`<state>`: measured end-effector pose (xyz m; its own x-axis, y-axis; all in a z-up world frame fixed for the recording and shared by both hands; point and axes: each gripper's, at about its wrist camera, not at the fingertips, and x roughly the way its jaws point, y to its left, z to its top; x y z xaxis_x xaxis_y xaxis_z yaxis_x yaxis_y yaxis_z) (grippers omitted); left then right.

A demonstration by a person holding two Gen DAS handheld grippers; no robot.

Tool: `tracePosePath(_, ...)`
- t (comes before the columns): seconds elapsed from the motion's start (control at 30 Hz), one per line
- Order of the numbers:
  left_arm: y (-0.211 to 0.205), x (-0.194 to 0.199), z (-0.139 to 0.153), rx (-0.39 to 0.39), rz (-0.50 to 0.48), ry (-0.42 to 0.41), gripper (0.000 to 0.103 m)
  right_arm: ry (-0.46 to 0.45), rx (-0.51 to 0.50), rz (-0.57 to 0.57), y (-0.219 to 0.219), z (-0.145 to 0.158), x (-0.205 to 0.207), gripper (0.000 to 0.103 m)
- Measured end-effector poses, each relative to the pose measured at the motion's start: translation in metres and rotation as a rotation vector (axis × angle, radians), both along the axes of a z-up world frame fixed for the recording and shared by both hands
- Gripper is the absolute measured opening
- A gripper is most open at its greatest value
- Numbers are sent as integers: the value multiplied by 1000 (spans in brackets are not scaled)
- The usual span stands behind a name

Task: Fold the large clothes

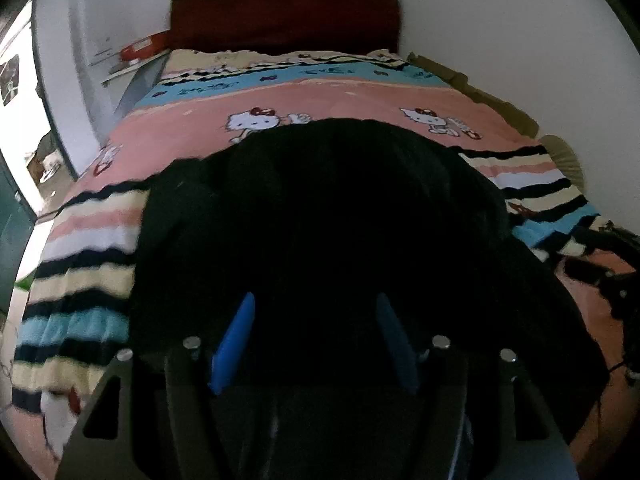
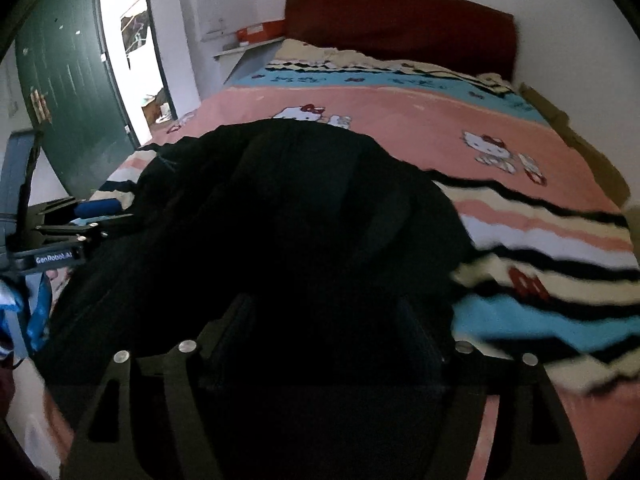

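A large black garment (image 1: 328,216) lies bunched on the bed over a pink, striped cartoon-cat blanket (image 1: 360,96). My left gripper (image 1: 316,304) is open, its blue fingers (image 1: 236,336) spread wide just above the near part of the garment, nothing between them. In the right wrist view the same garment (image 2: 280,208) fills the middle. My right gripper (image 2: 324,312) is open, its dark fingers (image 2: 228,328) spread over the garment's near edge. The left gripper also shows at the left edge of the right wrist view (image 2: 96,208), by the garment's left side.
A dark red headboard (image 1: 284,16) stands against the white wall at the far end. A shelf with a red box (image 1: 140,50) is far left. A green door (image 2: 72,92) stands open at the left. The bed's right edge (image 1: 500,104) runs along the wall.
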<state>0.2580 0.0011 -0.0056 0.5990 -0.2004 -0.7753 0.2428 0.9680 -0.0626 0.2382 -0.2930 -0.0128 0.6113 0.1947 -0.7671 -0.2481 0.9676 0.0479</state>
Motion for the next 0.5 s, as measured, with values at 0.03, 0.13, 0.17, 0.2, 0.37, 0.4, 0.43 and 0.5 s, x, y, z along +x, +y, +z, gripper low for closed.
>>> tracePosePath(0.03, 4, -8, 2, -3, 5, 0, 63, -4, -11, -12, -7, 4, -12, 76)
tracePosePath(0.13, 28, -38, 1, -17, 29, 13, 64, -1, -8, -57, -30, 12, -45, 79)
tracePosePath(0.17, 37, -47, 0, -24, 41, 23, 65, 3, 3, -79, -40, 14, -56, 80)
tracePosePath(0.2, 46, -57, -3, -26, 53, 29, 65, 8, 10, -100, -49, 15, -65, 81)
tracePosePath(0.37, 99, -94, -23, -91, 155, 72, 66, 71, 43, -186, -83, 1, -97, 84)
tracePosePath(0.4, 108, -99, -27, -103, 175, 82, 66, 84, 46, -196, -88, -4, -100, 85)
tracePosePath(0.43, 120, -106, -33, -118, 202, 94, 66, 102, 55, -203, -94, -10, -106, 85)
tracePosePath(0.5, 144, -116, -43, -154, 243, 118, 66, 137, 76, -213, -100, -22, -113, 85)
